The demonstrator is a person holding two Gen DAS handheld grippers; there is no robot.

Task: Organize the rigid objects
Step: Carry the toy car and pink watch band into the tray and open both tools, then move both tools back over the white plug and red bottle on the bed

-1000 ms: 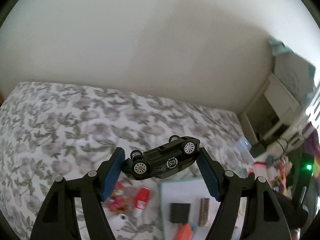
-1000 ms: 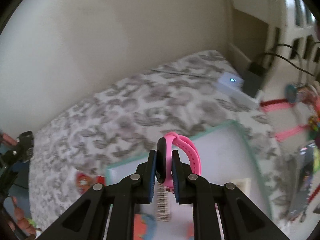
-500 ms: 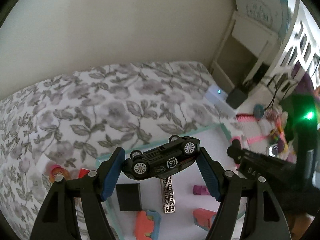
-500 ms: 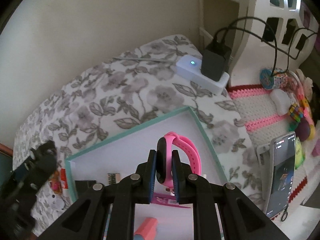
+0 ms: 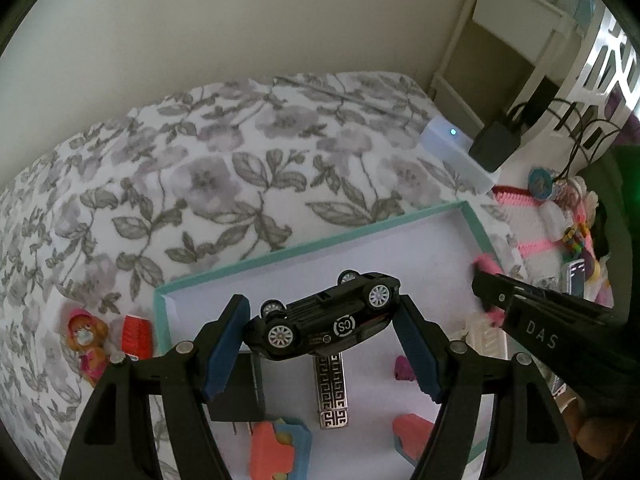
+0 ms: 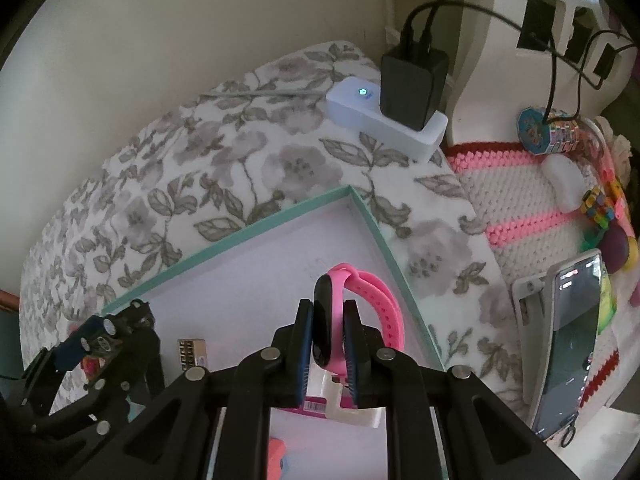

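My left gripper point(image 5: 324, 334) is shut on a black toy car point(image 5: 324, 322), which hangs upside down between the blue pads, wheels up. It hovers over a white tray with a teal rim point(image 5: 304, 250) on the flowered bedspread. My right gripper point(image 6: 326, 322) is shut on a pink wristband with a black face point(image 6: 380, 304), above the tray's far right corner point(image 6: 352, 192). In the left wrist view the right gripper point(image 5: 486, 290) enters from the right; in the right wrist view the left gripper point(image 6: 100, 334) shows at lower left.
The tray holds a black block point(image 5: 236, 392), a silver patterned bar point(image 5: 330, 392), a magenta piece point(image 5: 404, 368) and coral foam shapes point(image 5: 276, 448). A doll figure point(image 5: 86, 336) and red item point(image 5: 136, 332) lie left of it. A power strip point(image 6: 384, 120), crocheted mat point(image 6: 520, 200) and phone point(image 6: 568, 336) lie right.
Both grippers have come down and tilted toward the tray, which now fills more of each view. The car and the wristband stay held as before.
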